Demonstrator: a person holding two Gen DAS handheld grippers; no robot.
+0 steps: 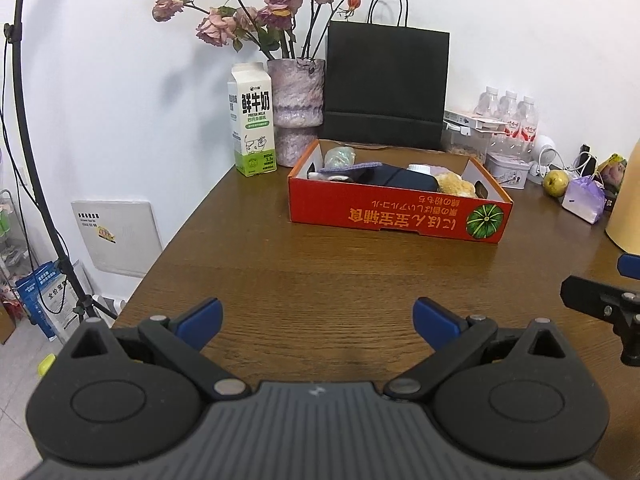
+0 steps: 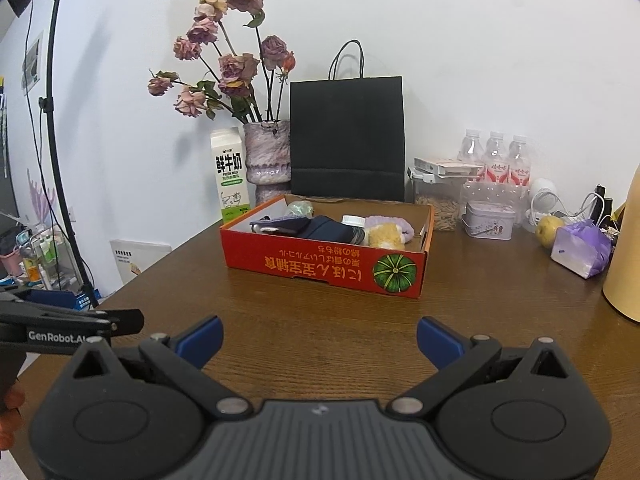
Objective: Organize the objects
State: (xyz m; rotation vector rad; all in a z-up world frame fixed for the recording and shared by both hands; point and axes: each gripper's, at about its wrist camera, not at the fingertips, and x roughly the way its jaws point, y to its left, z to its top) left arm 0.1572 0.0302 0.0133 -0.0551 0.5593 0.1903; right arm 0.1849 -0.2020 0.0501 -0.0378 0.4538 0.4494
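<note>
The red cardboard box (image 1: 400, 210) sat on the brown wooden table (image 1: 320, 272), and everything else placed itself around it. Inside it lay a dark blue pouch (image 1: 400, 178), a purple cloth (image 1: 352, 167), a white-capped bottle (image 1: 419, 168), a yellow fuzzy item (image 1: 454, 186) and a pale crinkled bundle (image 1: 340, 156), packed close and partly hidden by the near wall, so what each was could only be guessed. Directly behind the box stood a black paper bag (image 1: 386, 88); behind its left corner, a mottled vase of dried roses (image 1: 296, 96) and a milk carton (image 1: 252, 120). To the box's right were a clear jar with flat packets on top (image 2: 438, 196), three water bottles (image 2: 496, 160), a small tin (image 2: 490, 220), a yellow-green fruit (image 2: 550, 230), a purple wrapped packet (image 2: 580, 250) and a tan cylinder (image 2: 626, 260) cut off by the frame edge. Bare tabletop lay between the box and both tools.

The left gripper (image 1: 318, 320) hovered in front of the box, fingers spread wide, holding nothing. The right gripper (image 2: 319, 338) did likewise, equally wide and empty, beside it.
</note>
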